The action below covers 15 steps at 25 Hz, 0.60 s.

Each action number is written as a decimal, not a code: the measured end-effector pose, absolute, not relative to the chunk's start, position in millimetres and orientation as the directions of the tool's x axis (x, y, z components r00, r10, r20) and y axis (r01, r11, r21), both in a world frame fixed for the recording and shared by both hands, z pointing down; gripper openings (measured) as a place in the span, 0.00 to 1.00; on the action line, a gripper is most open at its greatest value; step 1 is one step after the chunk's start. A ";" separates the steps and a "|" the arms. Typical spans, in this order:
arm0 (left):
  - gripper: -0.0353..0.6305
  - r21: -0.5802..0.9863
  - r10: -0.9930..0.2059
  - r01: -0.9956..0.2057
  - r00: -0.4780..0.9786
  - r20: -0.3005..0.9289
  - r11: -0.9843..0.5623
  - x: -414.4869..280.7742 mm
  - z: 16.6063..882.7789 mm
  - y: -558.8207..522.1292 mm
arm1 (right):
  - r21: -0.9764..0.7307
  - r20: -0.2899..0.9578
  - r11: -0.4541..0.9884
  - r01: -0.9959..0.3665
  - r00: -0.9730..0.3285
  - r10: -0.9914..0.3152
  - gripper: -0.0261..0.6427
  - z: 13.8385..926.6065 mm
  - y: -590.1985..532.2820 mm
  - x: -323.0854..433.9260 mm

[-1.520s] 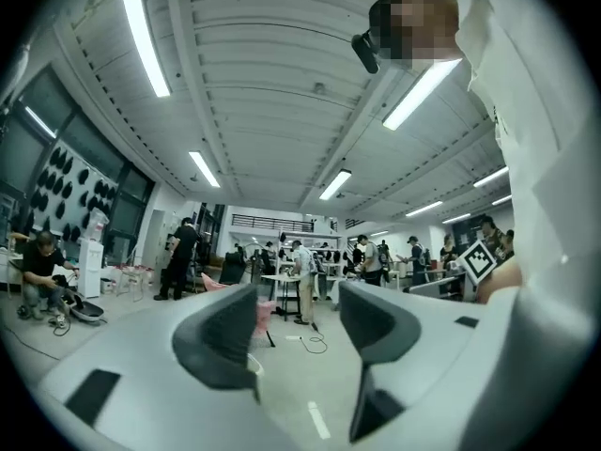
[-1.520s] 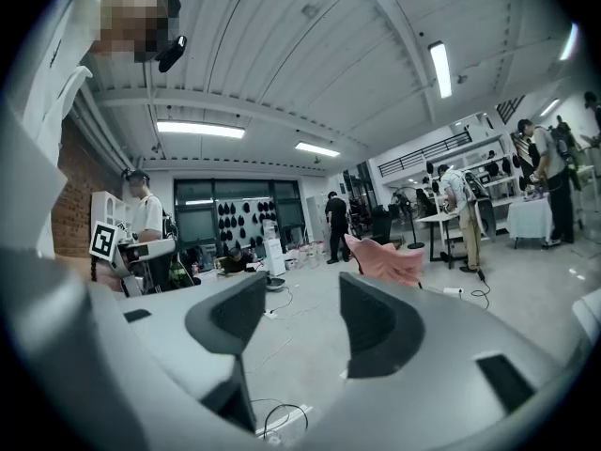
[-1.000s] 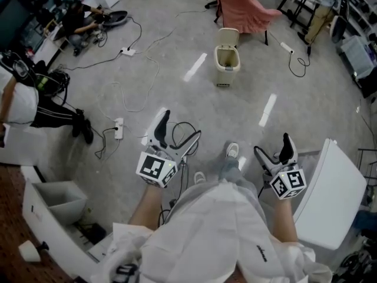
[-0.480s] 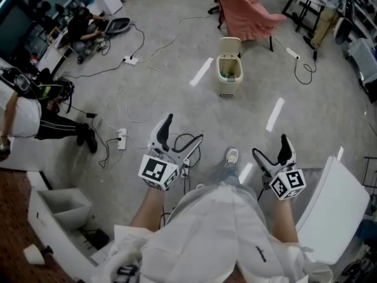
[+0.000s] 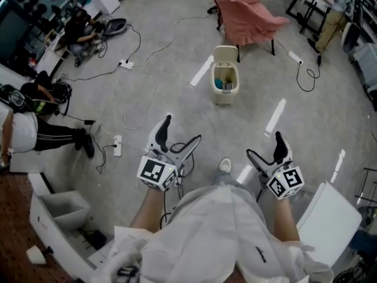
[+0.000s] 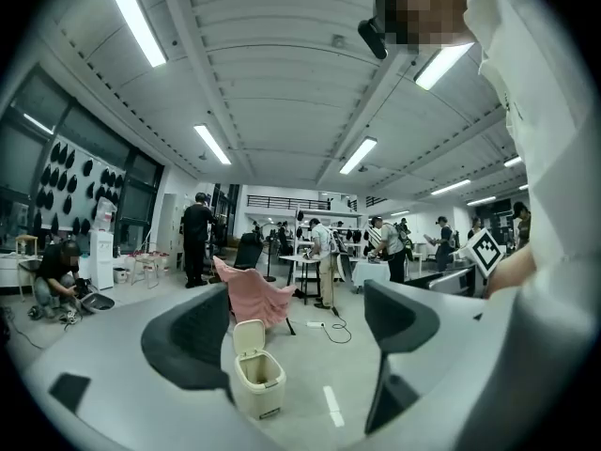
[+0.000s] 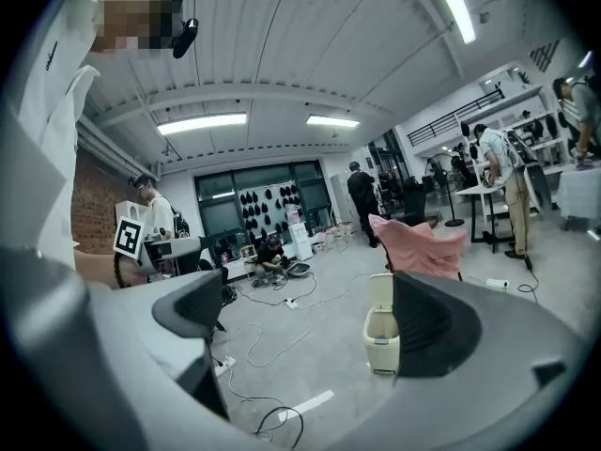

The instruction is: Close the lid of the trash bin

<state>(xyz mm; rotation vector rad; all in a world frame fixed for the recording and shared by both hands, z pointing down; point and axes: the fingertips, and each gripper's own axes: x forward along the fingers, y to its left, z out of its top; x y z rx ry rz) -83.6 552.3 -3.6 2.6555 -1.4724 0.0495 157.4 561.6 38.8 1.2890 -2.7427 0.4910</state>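
A cream pedal trash bin (image 5: 224,82) stands on the grey floor ahead of me, its lid (image 5: 226,54) tipped up and open; something small lies inside. The left gripper view shows the bin (image 6: 257,381) between the jaws, far off. In the right gripper view the bin (image 7: 379,342) sits beside the right-hand jaw. My left gripper (image 5: 178,133) is held at waist height, open and empty. My right gripper (image 5: 265,150) is also open with nothing in it. Both are well short of the bin.
A chair draped in pink cloth (image 5: 245,15) stands just behind the bin. Cables and a power strip (image 5: 118,140) trail over the floor at left, near a crouching person (image 5: 35,119). White tape marks (image 5: 275,115) flank the bin. A white panel (image 5: 327,218) is at my right.
The bin has come nearer and lower in the head view as I walk toward it. Both grippers keep their open pose in front of me.
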 end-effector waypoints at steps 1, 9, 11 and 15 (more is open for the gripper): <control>0.71 0.075 -0.845 -0.849 0.528 0.080 -0.523 -77.5 -5.3 539.4 | -0.261 0.201 0.601 -0.756 -0.651 -0.732 0.87 39.0 548.4 163.0; 0.71 0.070 -0.867 -0.872 0.489 0.095 -0.484 -44.9 -9.8 464.6 | -0.293 0.196 0.644 -0.707 -0.704 -0.683 0.87 41.0 467.9 191.8; 0.71 0.064 -0.872 -0.877 0.480 0.099 -0.476 -32.8 -11.5 449.4 | -0.297 0.195 0.654 -0.695 -0.715 -0.671 0.87 41.5 451.9 203.1; 0.71 0.063 -0.877 -0.881 0.473 0.088 -0.468 -19.3 -11.7 428.0 | -0.285 0.196 0.671 -0.685 -0.727 -0.659 0.87 46.9 427.5 214.4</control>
